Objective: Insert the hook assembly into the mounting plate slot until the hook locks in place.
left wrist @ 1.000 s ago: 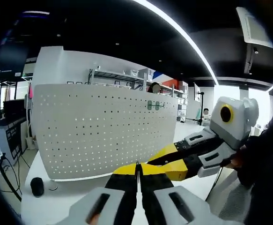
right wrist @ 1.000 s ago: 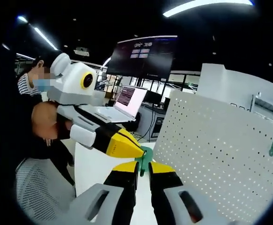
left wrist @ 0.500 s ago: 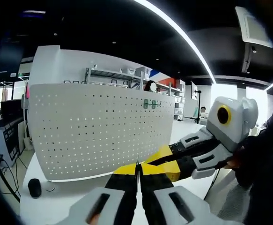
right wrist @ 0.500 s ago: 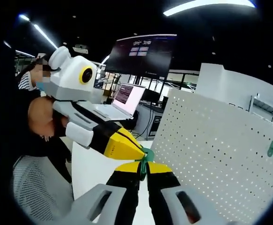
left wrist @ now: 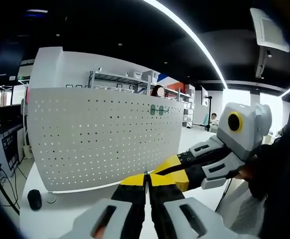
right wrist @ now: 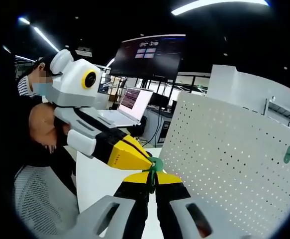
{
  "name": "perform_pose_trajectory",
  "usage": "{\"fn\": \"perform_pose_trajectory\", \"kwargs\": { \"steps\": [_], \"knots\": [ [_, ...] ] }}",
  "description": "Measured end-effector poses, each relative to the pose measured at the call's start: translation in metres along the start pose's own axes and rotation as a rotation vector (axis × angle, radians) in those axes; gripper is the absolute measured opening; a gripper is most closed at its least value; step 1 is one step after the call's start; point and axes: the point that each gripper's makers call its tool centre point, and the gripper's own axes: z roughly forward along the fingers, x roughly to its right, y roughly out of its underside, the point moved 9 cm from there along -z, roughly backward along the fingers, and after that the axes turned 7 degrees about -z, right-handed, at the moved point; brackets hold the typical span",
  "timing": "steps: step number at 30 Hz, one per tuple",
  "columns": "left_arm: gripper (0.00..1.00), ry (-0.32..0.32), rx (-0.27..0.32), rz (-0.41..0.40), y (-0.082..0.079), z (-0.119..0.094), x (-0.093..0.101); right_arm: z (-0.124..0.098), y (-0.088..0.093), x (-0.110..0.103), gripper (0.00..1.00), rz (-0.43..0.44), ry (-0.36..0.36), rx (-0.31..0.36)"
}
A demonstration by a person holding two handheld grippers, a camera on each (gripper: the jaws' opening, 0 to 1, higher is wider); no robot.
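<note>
The right hand-held gripper (right wrist: 152, 180) is pinching a green hook (right wrist: 153, 172) that is standing upright between its jaws, with the left hand-held gripper (right wrist: 145, 163) touching it, jaws pressed together. The white pegboard (right wrist: 224, 149) is standing on the bench (left wrist: 60, 214) to the hook's right, so the right hand-held gripper is nearer. 2 green hooks (left wrist: 156, 109) are hanging on the pegboard already.

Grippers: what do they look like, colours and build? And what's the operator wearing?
Both match: the left gripper and right gripper each have yellow jaw tips on black jaws, with light grey moulded bodies. Seen from the other side, each carries a pale grey housing with a yellow-ringed round opening, and black slots along the grey links. No cables visible. The person wears a dark top; a striped layer shows at the shoulder.
</note>
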Motion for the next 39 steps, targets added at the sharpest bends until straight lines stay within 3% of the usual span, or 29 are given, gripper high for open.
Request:
{"fn": "perform_pose_trajectory", "kwargs": {
  "steps": [12, 25, 39],
  "knots": [
    [0.16, 0.025, 0.031, 0.034, -0.001, -0.007, 0.0, -0.006, 0.003, 0.011, 0.01, 0.028, 0.038, -0.01],
    [0.28, 0.033, 0.039, 0.037, 0.012, -0.017, -0.004, -0.022, 0.011, 0.03, 0.01, 0.081, 0.109, -0.032],
    [0.43, 0.013, 0.029, 0.098, 0.02, -0.018, -0.001, -0.054, 0.02, 0.068, 0.01, 0.105, 0.263, -0.059]
  ]
}}
